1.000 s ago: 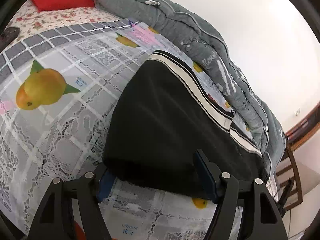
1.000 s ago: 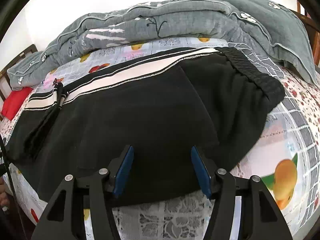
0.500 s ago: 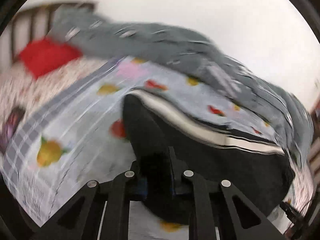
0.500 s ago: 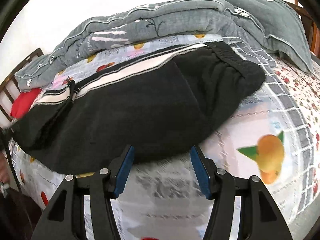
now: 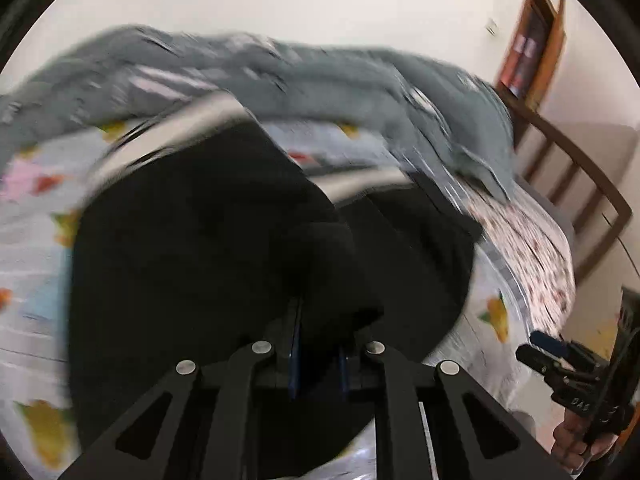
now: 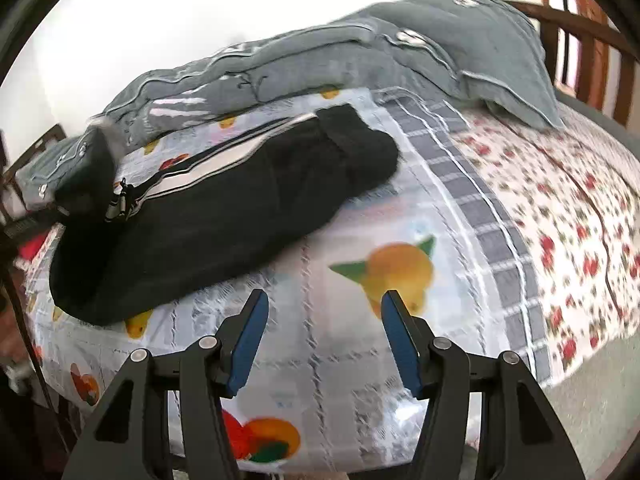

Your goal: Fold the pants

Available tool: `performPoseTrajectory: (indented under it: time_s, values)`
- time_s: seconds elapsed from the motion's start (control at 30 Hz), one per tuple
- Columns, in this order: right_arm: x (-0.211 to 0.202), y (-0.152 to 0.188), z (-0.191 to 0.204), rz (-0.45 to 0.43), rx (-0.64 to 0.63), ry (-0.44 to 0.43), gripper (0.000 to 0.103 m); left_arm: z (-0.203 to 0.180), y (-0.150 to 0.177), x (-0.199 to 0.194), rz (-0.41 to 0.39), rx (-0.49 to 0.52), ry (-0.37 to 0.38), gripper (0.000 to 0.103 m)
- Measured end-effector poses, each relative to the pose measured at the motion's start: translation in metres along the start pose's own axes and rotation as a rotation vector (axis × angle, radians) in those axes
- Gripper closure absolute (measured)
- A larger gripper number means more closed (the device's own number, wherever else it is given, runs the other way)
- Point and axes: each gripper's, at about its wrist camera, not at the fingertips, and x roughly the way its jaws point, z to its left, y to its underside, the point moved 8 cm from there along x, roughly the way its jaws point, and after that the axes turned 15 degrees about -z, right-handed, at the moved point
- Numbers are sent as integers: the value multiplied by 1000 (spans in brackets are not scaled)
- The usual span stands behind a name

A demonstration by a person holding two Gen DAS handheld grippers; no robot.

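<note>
Left gripper (image 5: 316,354) is clamped on a bunch of the black pants (image 5: 192,240), cloth pinched right between its pads and draped ahead of it over the rest of the garment, a hold that looks meant to carry that end across for a fold. Right gripper (image 6: 320,336) hangs apart with jaws wide and empty over the fruit-print sheet (image 6: 360,224); the pants lie ahead to its left, the grey quilt (image 6: 320,52) beyond.
</note>
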Motion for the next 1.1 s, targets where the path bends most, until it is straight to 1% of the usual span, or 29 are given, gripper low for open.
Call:
performPoseTrajectory:
  time_s: [0.03,0.1,0.13,0.2,0.23,0.27,0.3,0.33,0.37,0.4,0.43,0.47,0.53,0.57,0.63,0.7,0.73,0.8,0.83,0.87,0.9,0.93,0.97,1.03,1.1]
  values:
    - [-3,3,-3,4,1,6,45,-8,8,7,23,0,30,90]
    - [-7,8,-4,12,4,11,45,-13,22,14,73,2,30,90]
    - [-8,10,-3,16,3,5,45,-12,23,13,81,7,27,89]
    - [-8,11,4,20,-9,-9,45,-11,19,3,76,7,49,86]
    - [-7,10,8,16,-15,-16,45,-9,15,-6,66,-1,75,80]
    - [-6,8,14,10,-19,-30,45,-6,10,-18,52,-19,121,65]
    - [-5,5,20,2,-19,-47,45,-6,9,-24,41,-32,153,53]
    - [-2,1,26,-4,-18,-64,45,0,7,-36,21,-46,176,30]
    - [1,-3,35,-11,-11,-92,45,8,4,-50,-19,-52,174,28]
    - [6,-8,44,-13,-3,-119,45,19,2,-66,-66,-50,165,28]
    - [11,-11,52,-14,9,-149,45,27,-1,-76,-93,-45,150,28]
    - [16,-15,62,-17,27,-186,45,36,0,-85,-109,-43,129,28]
    - [25,-21,79,-16,64,-245,45,59,5,-97,-120,-40,53,27]
    - [33,-23,91,-4,93,-291,45,74,12,-103,-115,-37,4,27]
    - [46,-22,108,26,123,-341,45,96,28,-110,-88,-47,-61,27]
    - [62,-19,128,46,129,-376,45,114,49,-113,-44,-94,-83,27]
    - [69,-16,135,53,126,-383,45,118,54,-112,-30,-109,-87,27]
    - [88,-7,147,91,118,-374,46,123,69,-108,1,-131,-100,27]
    - [96,-3,151,112,126,-375,51,123,75,-105,7,-138,-104,27]
    - [103,2,156,132,146,-389,62,122,80,-101,13,-138,-104,27]
    - [108,4,158,141,158,-383,62,119,83,-98,15,-133,-100,27]
    - [110,2,159,129,156,-372,69,115,86,-93,5,-116,-102,27]
    - [109,-3,162,111,143,-380,88,113,87,-90,-7,-102,-108,27]
    - [97,-25,166,52,137,-432,90,106,85,-81,-24,-70,-119,26]
    - [83,-53,168,-15,133,-475,90,96,83,-70,-11,-46,-130,26]
